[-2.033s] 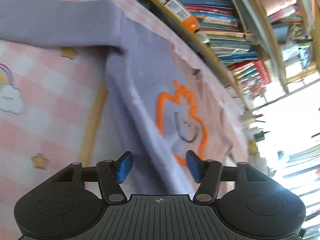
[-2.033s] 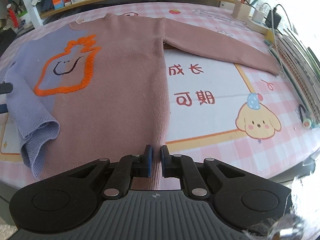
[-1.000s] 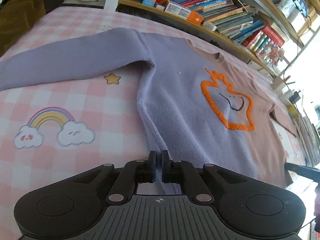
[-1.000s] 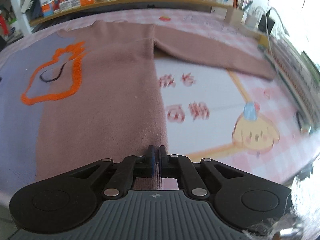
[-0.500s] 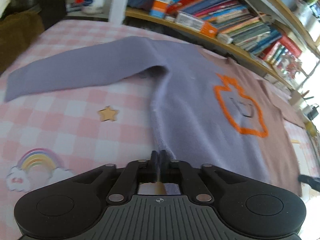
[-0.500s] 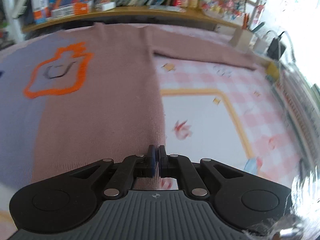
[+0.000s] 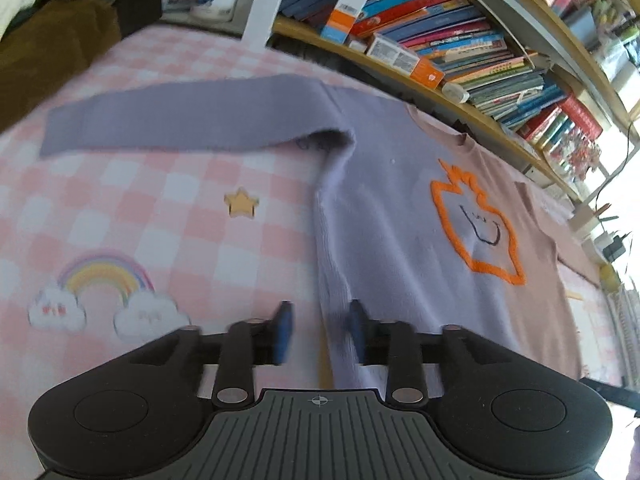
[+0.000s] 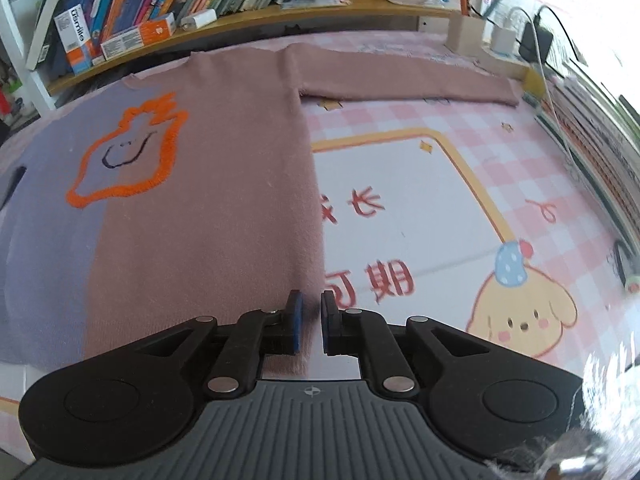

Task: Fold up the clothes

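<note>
A knit sweater (image 7: 400,208) lies flat on the pink checked table cover, lilac on its left half and dusty pink (image 8: 200,208) on its right. An orange outline motif (image 7: 476,224) sits on its chest. Both sleeves are stretched out sideways: the lilac sleeve (image 7: 192,116) and the pink sleeve (image 8: 400,76). My left gripper (image 7: 320,322) is at the near left corner. Its jaws are opening, with the sweater's lilac side edge between them, untouched by the pads. My right gripper (image 8: 311,320) is at the near right corner. Its jaws are opening a little, a narrow gap around the pink side edge.
A bookshelf (image 7: 440,52) packed with books runs along the table's far side. Chargers and cables (image 8: 520,40) and a stack of books (image 8: 592,140) line the right edge. A brown cloth (image 7: 48,48) lies beyond the far left corner. A cartoon dog print (image 8: 520,312) marks the cover.
Both grippers were shut on the sweater's bottom corners. Now the left jaws stand well apart and the right jaws have parted slightly. The sweater has settled flat on the table.
</note>
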Tool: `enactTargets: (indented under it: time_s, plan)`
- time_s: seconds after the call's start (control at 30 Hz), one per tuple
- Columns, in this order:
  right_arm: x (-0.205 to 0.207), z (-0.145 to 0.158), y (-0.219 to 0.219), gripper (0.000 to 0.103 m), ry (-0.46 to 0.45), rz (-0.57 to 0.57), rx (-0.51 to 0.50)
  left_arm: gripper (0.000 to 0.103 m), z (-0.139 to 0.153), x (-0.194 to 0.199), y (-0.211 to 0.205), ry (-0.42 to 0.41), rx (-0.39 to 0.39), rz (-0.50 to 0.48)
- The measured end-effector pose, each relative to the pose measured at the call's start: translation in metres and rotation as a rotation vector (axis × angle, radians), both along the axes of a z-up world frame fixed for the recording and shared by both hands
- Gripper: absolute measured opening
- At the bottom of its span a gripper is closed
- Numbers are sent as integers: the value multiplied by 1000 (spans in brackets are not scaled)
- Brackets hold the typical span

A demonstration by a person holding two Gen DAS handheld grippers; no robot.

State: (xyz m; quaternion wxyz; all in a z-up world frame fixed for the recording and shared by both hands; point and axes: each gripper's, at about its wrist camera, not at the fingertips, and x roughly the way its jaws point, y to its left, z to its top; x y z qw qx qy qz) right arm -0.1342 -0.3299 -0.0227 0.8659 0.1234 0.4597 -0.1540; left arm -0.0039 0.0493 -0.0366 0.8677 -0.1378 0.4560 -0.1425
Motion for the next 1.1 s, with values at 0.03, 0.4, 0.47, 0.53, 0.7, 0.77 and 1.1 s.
enactTargets:
  time_s: [0.03,0.4,0.47,0.53,0.7,0.77,1.1]
  plan:
    - [-2,0,0,8,0,4,0,35,-1,-3,-2,5,-7,0]
    - [1,-1,13,4,4,88,-6,4,-4,1,-21,-37,118,-19]
    - [0,-2,14,3,-3,87,-23,4,-3,0,-24,-36,123,-43]
    - [-1,-3,9,0,-8,48,-57,4,-4,-3,-27,-36,123,-55]
    - [-4,-7,-6,0,10,0,-82,4,-3,-12,-33,-28,119,-91]
    - [-6,-5,-7,0,6,-14,-62,4,0,-15,-34,-32,123,-105]
    - [-12,8,-3,20,-58,-40,54,4,-3,-17,-33,-28,100,-116]
